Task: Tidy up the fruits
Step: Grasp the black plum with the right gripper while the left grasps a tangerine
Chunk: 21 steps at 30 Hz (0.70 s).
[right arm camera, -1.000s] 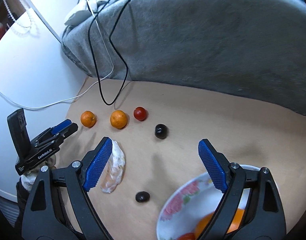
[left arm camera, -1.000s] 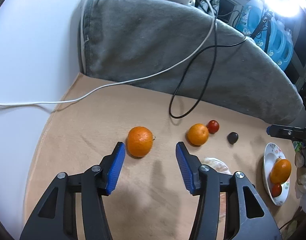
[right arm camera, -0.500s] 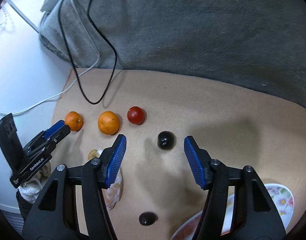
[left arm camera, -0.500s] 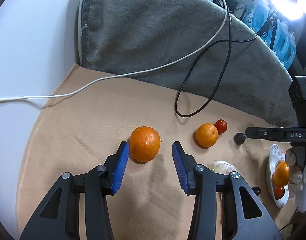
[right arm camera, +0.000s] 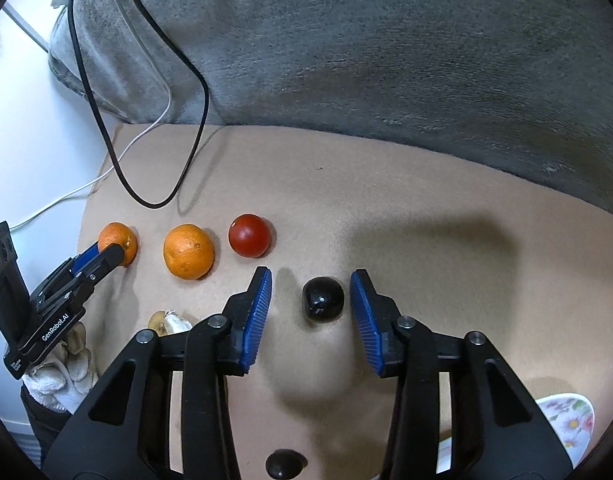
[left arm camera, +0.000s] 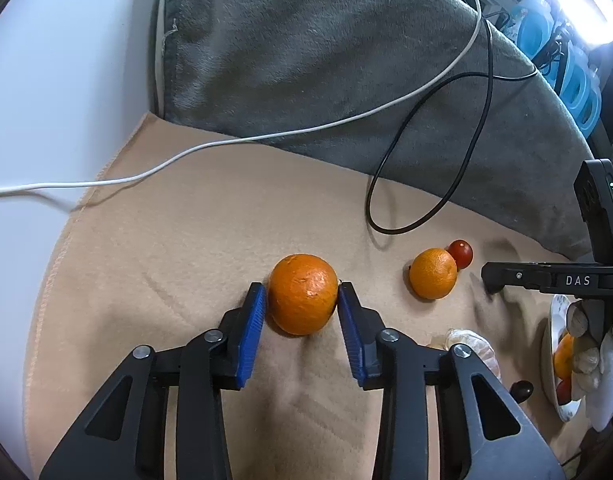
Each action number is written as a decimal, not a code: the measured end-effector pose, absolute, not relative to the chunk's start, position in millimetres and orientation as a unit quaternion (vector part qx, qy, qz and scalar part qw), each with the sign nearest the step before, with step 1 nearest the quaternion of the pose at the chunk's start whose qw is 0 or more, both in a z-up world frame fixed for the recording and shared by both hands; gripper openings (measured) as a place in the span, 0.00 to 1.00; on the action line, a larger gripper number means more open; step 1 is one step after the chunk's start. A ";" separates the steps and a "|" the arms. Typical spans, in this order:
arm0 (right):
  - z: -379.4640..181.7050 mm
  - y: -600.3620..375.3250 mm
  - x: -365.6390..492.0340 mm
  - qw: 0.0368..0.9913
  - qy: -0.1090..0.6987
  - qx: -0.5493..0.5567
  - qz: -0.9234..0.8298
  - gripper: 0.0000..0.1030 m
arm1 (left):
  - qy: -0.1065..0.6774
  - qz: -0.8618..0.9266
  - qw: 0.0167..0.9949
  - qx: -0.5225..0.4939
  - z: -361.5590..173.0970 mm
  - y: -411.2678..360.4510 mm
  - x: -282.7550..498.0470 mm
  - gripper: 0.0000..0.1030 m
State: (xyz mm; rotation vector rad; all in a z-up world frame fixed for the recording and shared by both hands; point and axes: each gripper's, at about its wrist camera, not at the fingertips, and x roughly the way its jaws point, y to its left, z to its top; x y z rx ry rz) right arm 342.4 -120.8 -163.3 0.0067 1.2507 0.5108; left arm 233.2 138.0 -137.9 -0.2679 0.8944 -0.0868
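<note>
Both tongs closing. Left tongs [left arm camera: 300,312]: wide a second ago, pads now touching the mandarin [left arm camera: 302,294], mid-desk toward the left edge, effectively clamped. Right tongs [right arm camera: 310,304] came off the plate [right arm camera: 570,424]; they now straddle the dark fruit [right arm camera: 322,299], gaps both sides, no grip yet. Two picks imminent.

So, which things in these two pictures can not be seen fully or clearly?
- Flowered plate, left wrist view: cut by the picture edge, and the gloved hand covers much of the fruit on it.
- Peeled fruit, left wrist view: partly behind the left gripper; its kind is unclear.
- Lower dark fruit, right wrist view: cut off at the bottom edge.
</note>
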 end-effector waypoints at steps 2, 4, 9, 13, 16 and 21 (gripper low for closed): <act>-165.5 -117.9 344.8 0.780 0.580 -0.001 0.235 0.40 | 0.430 -0.040 0.893 -0.128 -137.4 137.6 233.1 0.33; -167.0 -115.7 345.4 0.782 0.579 -0.006 0.230 0.36 | 0.430 -0.039 0.893 -0.128 -137.0 138.2 233.7 0.33; -167.2 -115.4 344.1 0.786 0.577 -0.019 0.223 0.25 | 0.427 -0.036 0.895 -0.122 -136.2 136.4 232.4 0.32; -166.7 -117.9 343.8 0.787 0.576 -0.015 0.222 0.21 | 0.425 -0.033 0.897 -0.118 -133.5 133.2 228.0 0.31; -164.6 -120.5 341.7 0.788 0.574 -0.013 0.223 0.21 | 0.423 -0.033 0.897 -0.120 -132.2 132.6 226.4 0.31; -158.7 -123.8 336.9 0.790 0.570 -0.007 0.228 0.21 | 0.420 -0.037 0.899 -0.121 -128.0 130.9 221.4 0.31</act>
